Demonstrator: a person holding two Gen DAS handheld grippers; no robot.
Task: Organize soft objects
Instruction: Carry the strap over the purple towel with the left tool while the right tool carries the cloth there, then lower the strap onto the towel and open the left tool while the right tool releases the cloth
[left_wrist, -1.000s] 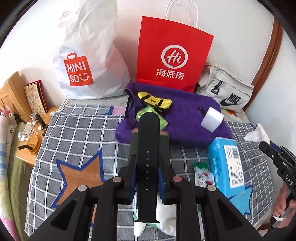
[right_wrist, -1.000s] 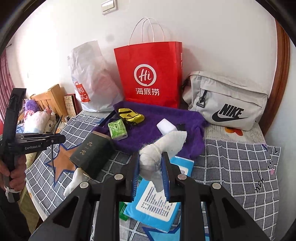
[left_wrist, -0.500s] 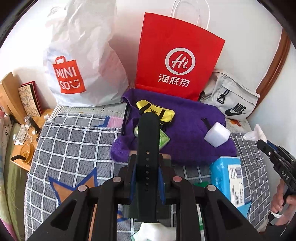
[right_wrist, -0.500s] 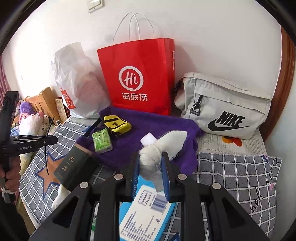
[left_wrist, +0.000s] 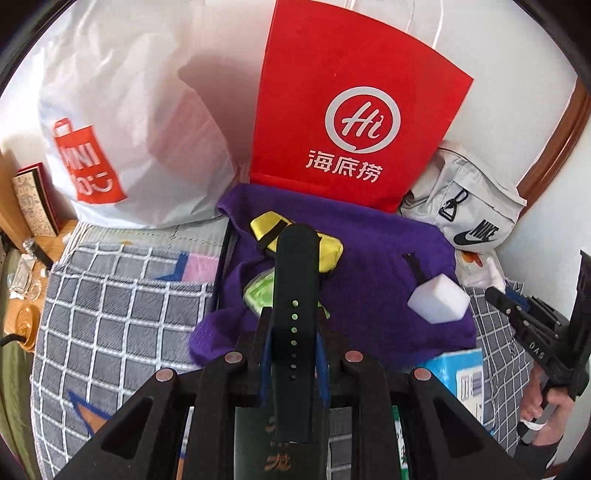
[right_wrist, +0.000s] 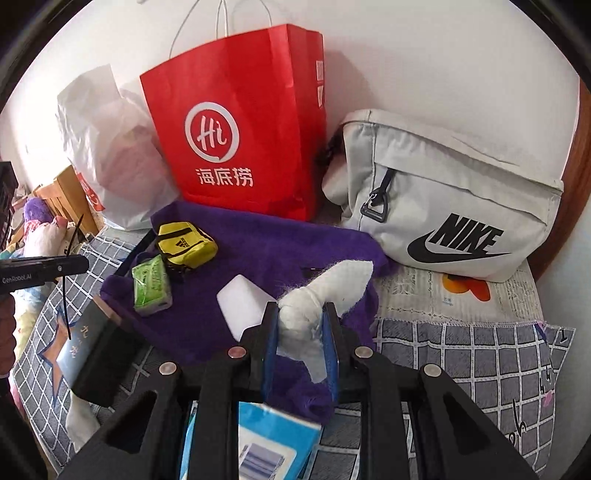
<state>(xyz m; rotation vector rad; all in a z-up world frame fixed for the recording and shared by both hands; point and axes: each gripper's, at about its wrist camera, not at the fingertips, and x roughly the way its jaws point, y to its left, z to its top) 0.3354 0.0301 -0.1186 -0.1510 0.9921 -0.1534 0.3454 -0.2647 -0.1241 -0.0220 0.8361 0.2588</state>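
The left gripper (left_wrist: 293, 345) pinches a black strap (left_wrist: 295, 295) with a row of holes, the strap standing up between its fingers above a dark green box (left_wrist: 273, 443) with gold characters. The right gripper (right_wrist: 301, 345) is clamped on a knotted white sock (right_wrist: 325, 295), whose toe points up and to the right; below it lies a blue tissue pack (right_wrist: 273, 443) on the grey checked bedspread (right_wrist: 461, 354).

Just past both grippers a purple fleece cloth (right_wrist: 258, 251) is spread on the bed. On it rest a white foam block (right_wrist: 243, 306), a green tissue packet (right_wrist: 151, 284) and, farther back, a small yellow pouch (right_wrist: 186, 245) with black straps.

Against the wall stand a red paper bag (right_wrist: 236, 140) touching the cloth's far edge, a white Miniso plastic bag (left_wrist: 122, 122) to its left, and a grey Nike bag (right_wrist: 454, 210) to its right.
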